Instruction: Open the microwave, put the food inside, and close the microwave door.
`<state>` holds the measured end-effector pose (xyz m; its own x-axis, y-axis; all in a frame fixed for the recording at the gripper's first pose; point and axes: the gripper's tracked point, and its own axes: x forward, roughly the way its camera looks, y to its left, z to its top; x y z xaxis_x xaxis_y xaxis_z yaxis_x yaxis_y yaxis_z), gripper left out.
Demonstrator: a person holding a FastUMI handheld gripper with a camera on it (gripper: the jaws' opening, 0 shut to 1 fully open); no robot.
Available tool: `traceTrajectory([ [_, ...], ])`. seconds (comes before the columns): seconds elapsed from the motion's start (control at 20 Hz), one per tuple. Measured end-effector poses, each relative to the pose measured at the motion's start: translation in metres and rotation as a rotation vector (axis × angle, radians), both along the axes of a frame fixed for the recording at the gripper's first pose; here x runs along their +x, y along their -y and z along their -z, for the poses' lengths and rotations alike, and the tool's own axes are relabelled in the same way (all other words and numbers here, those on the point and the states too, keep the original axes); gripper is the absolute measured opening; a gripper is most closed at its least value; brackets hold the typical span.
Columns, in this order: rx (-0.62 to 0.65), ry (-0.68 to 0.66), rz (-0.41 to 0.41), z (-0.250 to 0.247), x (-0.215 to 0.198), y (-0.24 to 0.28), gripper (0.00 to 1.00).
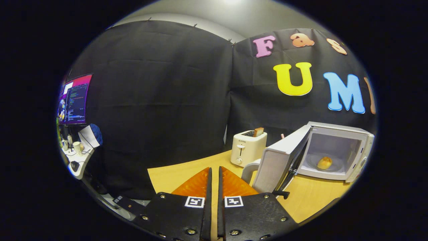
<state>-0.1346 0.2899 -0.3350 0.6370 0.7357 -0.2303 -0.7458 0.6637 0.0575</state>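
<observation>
A white microwave [359,147] stands on the wooden table [311,197] to the right of my fingers, and its door [281,160] hangs wide open toward me. A small golden bun [324,163] lies on the glass turntable inside the cavity. My gripper [214,170] is shut, its two orange fingers nearly touching, with nothing between them. It sits left of the open door, a short way from the door's handle [249,169].
A white toaster [249,147] with a slice of bread sticking out stands beyond the fingers, just left of the microwave door. Off to the far left is a desk with a lit monitor [75,99], cups and a mouse.
</observation>
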Motion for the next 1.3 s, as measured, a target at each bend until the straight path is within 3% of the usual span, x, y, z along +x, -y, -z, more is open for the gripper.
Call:
traceTrajectory([
  [0.2, -0.045, 0.011, 0.045, 0.019, 0.022, 0.013, 0.08],
  [0.35, -0.036, -0.052, 0.007, 0.035, 0.015, 0.020, 0.04],
  [0.55, -0.062, 0.014, 0.048, 0.031, 0.018, 0.052, 0.04],
  [0.8, -0.051, -0.028, 0.079, 0.032, 0.014, 0.082, 0.04],
  [1.05, -0.049, -0.066, 0.152, 0.033, 0.013, 0.122, 0.04],
  [1.3, -0.070, -0.070, 0.295, 0.036, 0.035, 0.179, 0.04],
])
